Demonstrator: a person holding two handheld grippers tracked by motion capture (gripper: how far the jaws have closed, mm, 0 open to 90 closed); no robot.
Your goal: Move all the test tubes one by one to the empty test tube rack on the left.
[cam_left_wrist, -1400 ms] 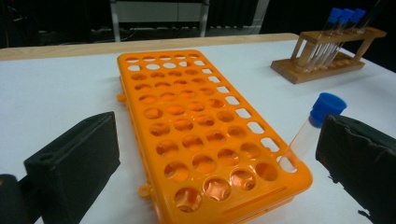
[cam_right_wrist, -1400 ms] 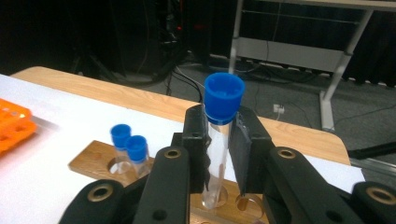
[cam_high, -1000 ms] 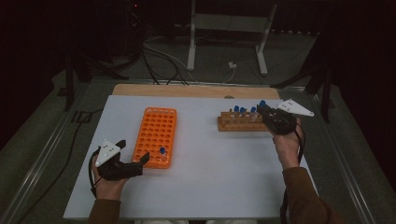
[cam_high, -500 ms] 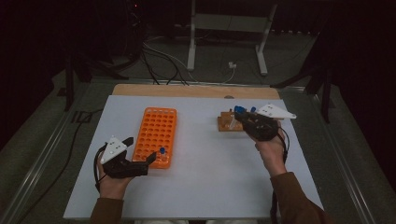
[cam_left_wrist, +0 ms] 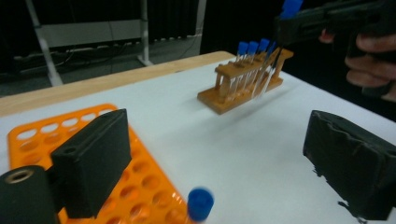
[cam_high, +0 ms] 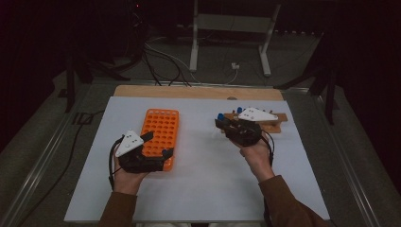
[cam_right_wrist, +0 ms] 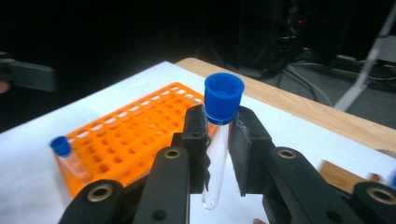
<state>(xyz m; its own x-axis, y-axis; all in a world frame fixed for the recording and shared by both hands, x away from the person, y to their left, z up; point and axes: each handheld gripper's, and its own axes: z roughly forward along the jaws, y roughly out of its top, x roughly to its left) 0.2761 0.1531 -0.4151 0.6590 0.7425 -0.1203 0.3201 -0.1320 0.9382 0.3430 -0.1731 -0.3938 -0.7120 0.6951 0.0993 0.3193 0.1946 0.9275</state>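
Observation:
An orange tube rack (cam_high: 161, 127) lies left of centre on the white table. One blue-capped tube (cam_right_wrist: 65, 154) stands in its near end. My left gripper (cam_high: 159, 144) hovers over that end, open. Its jaws have just been closing a little, and the standing tube's cap (cam_left_wrist: 200, 204) lies low between them, untouched. My right gripper (cam_high: 222, 124) is shut on a clear tube with a blue cap (cam_right_wrist: 217, 140), held upright just left of the wooden rack (cam_high: 274, 124). That wooden rack (cam_left_wrist: 243, 86) holds several more blue-capped tubes.
A wooden strip (cam_high: 198, 92) runs along the table's far edge. Beyond it are floor cables and a metal stand (cam_high: 229, 28). White tabletop (cam_high: 203, 179) stretches between the two racks and towards the person.
My right gripper has carried the tube leftward away from the wooden rack. My left gripper has shifted right and risen at the orange rack's near end.

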